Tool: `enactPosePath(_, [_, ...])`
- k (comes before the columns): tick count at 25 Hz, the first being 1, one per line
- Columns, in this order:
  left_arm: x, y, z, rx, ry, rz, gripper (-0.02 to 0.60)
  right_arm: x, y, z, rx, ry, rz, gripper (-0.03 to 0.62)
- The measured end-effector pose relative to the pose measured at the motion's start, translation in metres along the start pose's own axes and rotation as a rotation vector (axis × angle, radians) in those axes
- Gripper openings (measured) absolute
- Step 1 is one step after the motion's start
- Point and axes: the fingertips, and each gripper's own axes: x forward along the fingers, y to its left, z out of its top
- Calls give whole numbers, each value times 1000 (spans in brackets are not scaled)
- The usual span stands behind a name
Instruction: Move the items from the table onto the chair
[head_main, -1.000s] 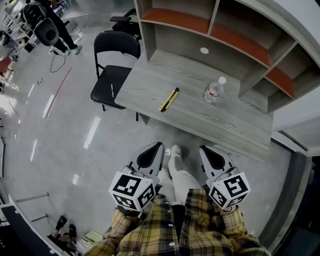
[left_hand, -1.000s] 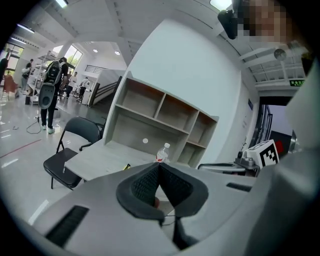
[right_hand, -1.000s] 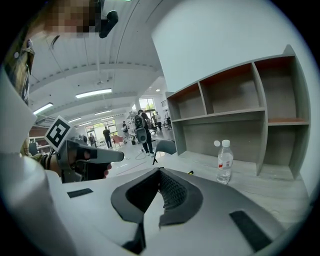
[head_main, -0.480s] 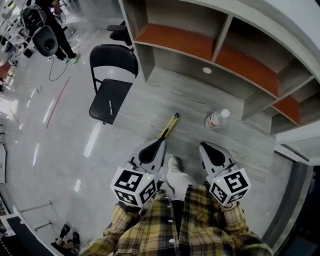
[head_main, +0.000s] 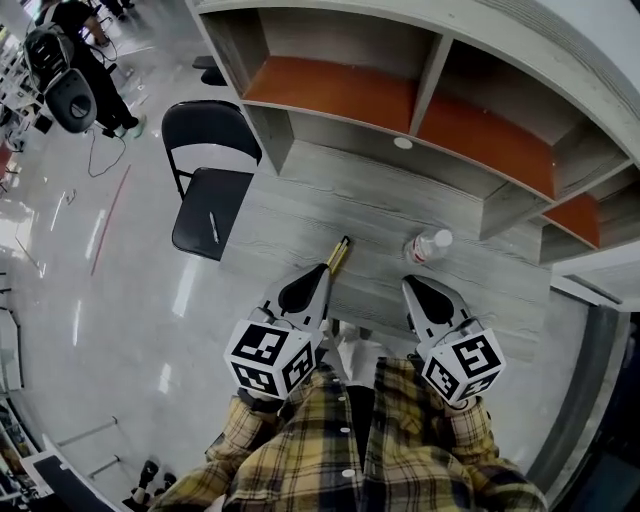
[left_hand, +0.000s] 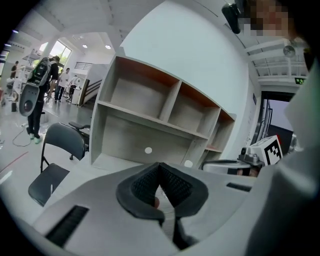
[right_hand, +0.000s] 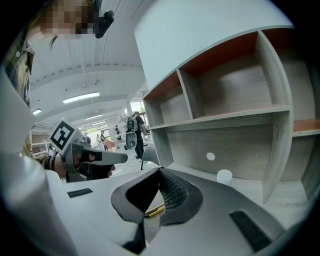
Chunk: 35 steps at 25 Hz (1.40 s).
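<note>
- Looking steeply down from the head camera, a grey wood-grain table (head_main: 330, 200) fills the centre of the frame, with an open shelf unit (head_main: 430, 90) with orange-brown undersides across the top.
- A yellow and black utility knife (head_main: 338, 255) lies on the table just below centre, near the front edge.
- A clear water bottle (head_main: 428, 245) with a white cap lies on its side to the right of the knife, well apart from it.
- A black folding chair (head_main: 190, 225) stands at the table's left end, centre left of the frame, with a thin pen (head_main: 213, 227) on its seat.
- The left gripper (head_main: 321, 270) sits in the lower middle, its tip just beside the knife's near end. Its jaws are pressed together with nothing between them.
- The right gripper (head_main: 409, 284) sits to the right of it, its tip below the bottle. Its jaws are also pressed together and empty.
- Yellow plaid sleeves (head_main: 300, 450) run up from the bottom edge behind both grippers.
- A person (head_main: 85, 70) in dark clothes stands on the glossy floor (head_main: 120, 300) in the upper left corner.
</note>
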Motion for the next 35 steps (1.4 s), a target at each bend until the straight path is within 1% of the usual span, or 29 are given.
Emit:
enactPosePath(5, [20,7,1,53,52,-28,5,5,-5,0,29,-10,-46,17])
enactPosePath(9, [36,12,-12,98,109,-30,5,8,-9,-5,46,10,-72,17])
enactPosePath(13, [51,15,-30,81,144,-64,15,9,-10,-17,43,50,-85,17])
enactPosePath(15, [62,22,-38,96,166,-61,51,13,-13,-24,46,65,-83,17])
enactPosePath(18, [75,30,-60,105,224,-57,108,12,-18,-39,80,97,-94,17])
enactPosePath(20, [81,37,-78,87,270,-42,161,11,-18,-48,107,120,-95,17])
enactPosePath(24, [100,58,-111,54,341,2,223,16,-21,-65,141,154,-88,17])
enactPosePath(26, [111,68,-128,48,370,18,235,18,-25,-74,159,167,-89,17])
enactPosePath(29, [125,83,-153,56,423,49,235,19,-31,-87,191,183,-97,17])
enactPosePath(31, [134,94,-170,67,462,67,235,21,-33,-92,206,188,-102,17])
enactPosePath(35, [148,110,-201,97,538,77,235,21,-38,-100,225,192,-119,17])
